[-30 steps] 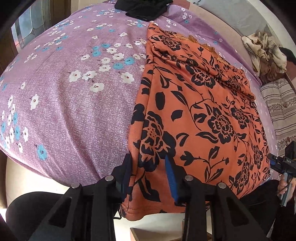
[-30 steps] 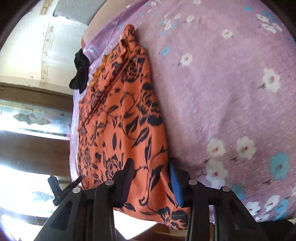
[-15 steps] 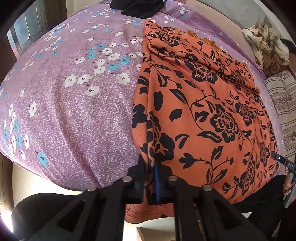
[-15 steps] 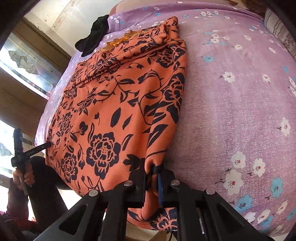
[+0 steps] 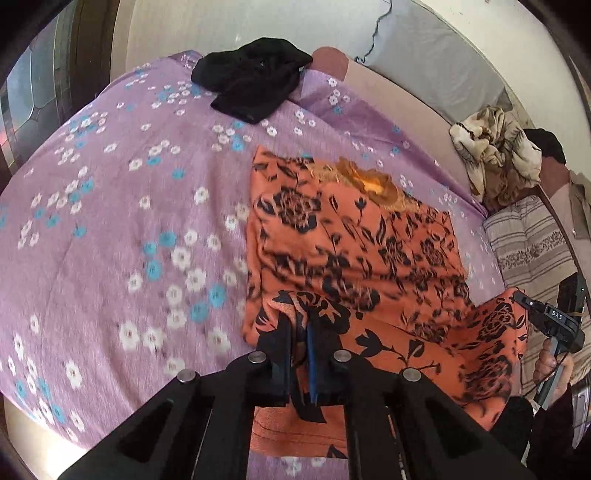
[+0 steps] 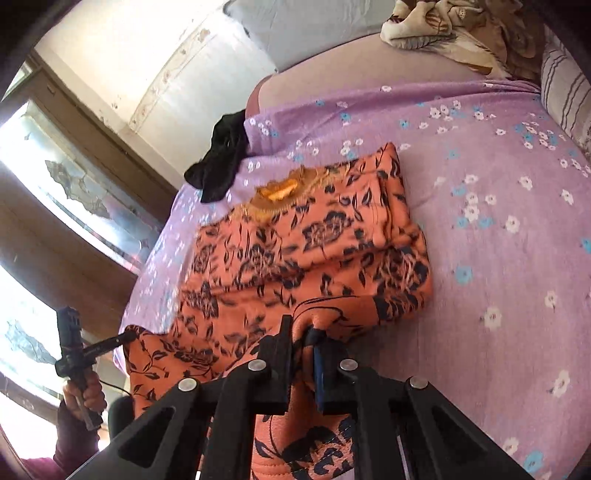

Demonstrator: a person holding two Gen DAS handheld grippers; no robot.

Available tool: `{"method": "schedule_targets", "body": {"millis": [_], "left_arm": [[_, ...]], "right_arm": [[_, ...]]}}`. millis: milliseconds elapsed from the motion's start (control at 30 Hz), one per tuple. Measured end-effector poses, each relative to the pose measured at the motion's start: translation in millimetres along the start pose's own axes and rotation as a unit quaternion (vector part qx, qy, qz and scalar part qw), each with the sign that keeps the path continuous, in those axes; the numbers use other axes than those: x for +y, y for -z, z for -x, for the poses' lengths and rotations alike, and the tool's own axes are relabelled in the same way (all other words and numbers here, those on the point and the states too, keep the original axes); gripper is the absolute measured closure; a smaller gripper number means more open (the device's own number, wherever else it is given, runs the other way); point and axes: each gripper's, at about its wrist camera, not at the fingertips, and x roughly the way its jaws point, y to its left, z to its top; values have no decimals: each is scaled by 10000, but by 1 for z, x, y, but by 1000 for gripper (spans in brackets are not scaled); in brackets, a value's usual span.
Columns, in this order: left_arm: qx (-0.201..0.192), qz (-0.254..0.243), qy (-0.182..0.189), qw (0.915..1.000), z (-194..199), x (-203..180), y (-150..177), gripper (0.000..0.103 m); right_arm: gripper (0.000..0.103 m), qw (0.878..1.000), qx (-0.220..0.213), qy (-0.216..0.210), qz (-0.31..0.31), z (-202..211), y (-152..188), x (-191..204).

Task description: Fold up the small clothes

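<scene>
An orange garment with black flowers [image 5: 354,236] [image 6: 303,236] lies on the purple flowered bedsheet [image 5: 110,221] [image 6: 498,221], its collar end towards the wall. My left gripper [image 5: 299,325] is shut on one bottom corner of it, which hangs lifted off the bed. My right gripper [image 6: 301,334] is shut on the other bottom corner, also raised. The hem stretches between the two grippers and sags in the middle. Each gripper shows in the other's view: the right one [image 5: 532,306] at the right edge, the left one [image 6: 125,336] at the left edge, each held by a hand.
A black garment [image 5: 255,81] [image 6: 221,162] lies at the far end of the bed. A beige crumpled blanket [image 5: 495,147] [image 6: 443,26] and a striped pillow [image 5: 535,243] sit at the side. A wall and a window frame [image 6: 74,177] border the bed.
Both grippers closed on the bottom corners of the orange garment, then rose and moved towards the collar, lifting the hem off the bed's near edge.
</scene>
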Motion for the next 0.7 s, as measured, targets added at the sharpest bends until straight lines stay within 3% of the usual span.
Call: {"method": "schedule_targets", "body": {"millis": [233, 267, 400, 467, 533, 600, 633, 667, 700], "left_arm": [[8, 457, -344, 9984, -99, 18, -103, 96], [26, 627, -343, 9974, -115, 24, -112, 95], [212, 1370, -391, 9896, -170, 47, -117, 92], [-120, 1485, -279, 9884, -166, 52, -109, 92], [-331, 1473, -343, 9879, -153, 50, -106, 92], [-591, 1342, -357, 9885, -134, 42, -106, 92], [-763, 1221, -384, 9888, -122, 37, -106, 91], [-930, 1105, -412, 9887, -111, 31, -104, 90], [-1124, 1039, -502, 9869, -100, 27, -102, 83]], "right_arm": [[94, 9926, -620, -99, -1043, -74, -88, -45], [90, 9898, -677, -138, -1248, -87, -96, -56], [84, 9803, -318, -76, -1948, -135, -107, -106], [84, 9777, -293, -176, -2073, -139, -108, -120], [82, 9801, -599, -106, -1891, -123, -112, -119], [66, 9782, -1082, -58, -1771, -98, -113, -116], [35, 9743, -1354, -50, -1801, -85, -111, -115], [19, 9680, -1715, -1, -1834, -71, -105, -113], [19, 9655, -1912, 84, -1763, -60, -103, -108]]}}
